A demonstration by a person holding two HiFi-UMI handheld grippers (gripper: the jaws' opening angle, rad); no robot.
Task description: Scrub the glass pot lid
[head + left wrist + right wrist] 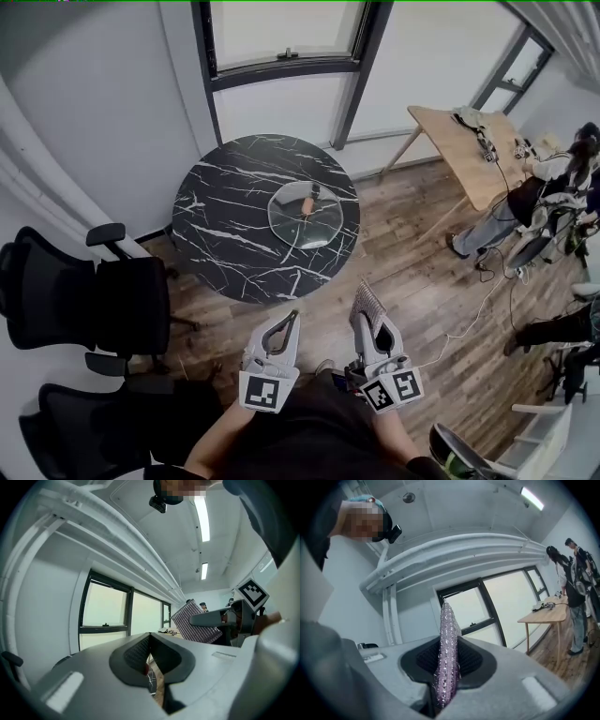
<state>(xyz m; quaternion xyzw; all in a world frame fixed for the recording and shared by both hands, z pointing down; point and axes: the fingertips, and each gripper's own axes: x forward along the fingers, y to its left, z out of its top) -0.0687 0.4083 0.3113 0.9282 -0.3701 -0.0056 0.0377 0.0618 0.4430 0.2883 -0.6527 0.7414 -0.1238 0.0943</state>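
The left claw [149,657] is closed, its dark ribbed pads meeting with nothing between them. The right claw [447,658] is clamped on a pinkish, glittery scouring pad [449,630], which stands upright on edge and sticks out past the pad tips. In the head view both claws hang side by side over the wood floor [431,309], close to the person's body and pointing toward the round desk [234,234], short of its near edge and touching nothing else.

The glass pot lid [323,225] lies flat on the black, white-veined top of the desk, right of centre and near the right rim, with its knob facing up. The rest of the desk top is bare marble.

To the left, two black office chairs [84,300] stand near the desk's left edge, one behind the other. Bare floor lies between the claws and the desk and runs on to the right. A wooden desk [459,150] stands well apart at the upper right, with people [553,187] beside it. A window [281,37] sits in the wall behind the round desk.
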